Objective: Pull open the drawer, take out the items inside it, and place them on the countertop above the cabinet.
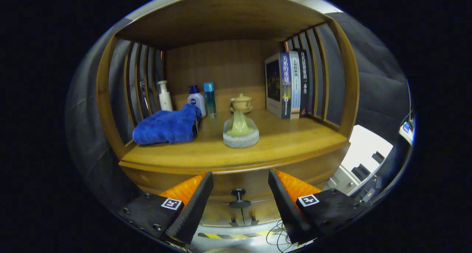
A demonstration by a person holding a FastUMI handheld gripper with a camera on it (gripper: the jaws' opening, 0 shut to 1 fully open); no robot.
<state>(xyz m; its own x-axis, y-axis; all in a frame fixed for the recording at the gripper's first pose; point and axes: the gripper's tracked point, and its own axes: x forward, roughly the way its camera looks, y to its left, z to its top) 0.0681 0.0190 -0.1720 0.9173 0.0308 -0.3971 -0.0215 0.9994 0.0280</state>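
Observation:
A wooden cabinet stands ahead of me, and its countertop [280,142] runs across above the fingers. Below the countertop's front edge the drawer front [254,179] is closed, with a dark round knob [239,197] on it. My gripper [240,184] is open, its two fingertips spread to either side of the knob and nothing between them. The knob lies just ahead of the fingers, slightly below their tips. What is inside the drawer is hidden.
On the countertop lie a blue cloth [166,127] at the left and a pale ceramic piece on a grey pad [240,133] in the middle, with a lidded cup [241,102] behind. Three bottles [195,100] stand at the back; books [287,85] lean at the right. Slatted sides enclose the shelf.

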